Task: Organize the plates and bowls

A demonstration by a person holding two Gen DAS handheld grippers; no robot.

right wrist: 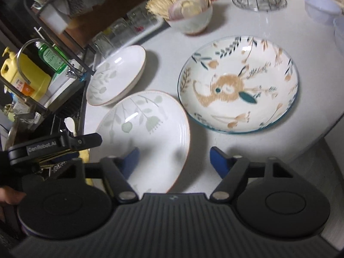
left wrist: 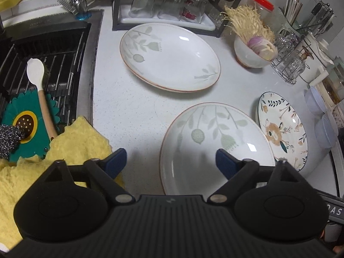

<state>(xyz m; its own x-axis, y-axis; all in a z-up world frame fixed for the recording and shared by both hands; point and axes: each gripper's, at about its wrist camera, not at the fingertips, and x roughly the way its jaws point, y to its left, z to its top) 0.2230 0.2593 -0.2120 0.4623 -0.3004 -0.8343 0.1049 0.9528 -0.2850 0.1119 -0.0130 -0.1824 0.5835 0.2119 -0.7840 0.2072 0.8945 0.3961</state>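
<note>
My right gripper (right wrist: pixel 173 161), jaws apart, above the near leaf plate's (right wrist: pixel 146 133) rim, rabbit plate (right wrist: pixel 238 83) just beyond.

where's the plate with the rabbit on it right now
The rabbit plate lies on the white counter, upper right in the right wrist view, just right of the nearest leaf-pattern plate and in front of the bowl of sliced onion.

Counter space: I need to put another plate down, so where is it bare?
Bare counter lies between the sink, far leaf plates and near leaf plate. Crowded on the right: the floral plate, bowl and glass rack.
</note>
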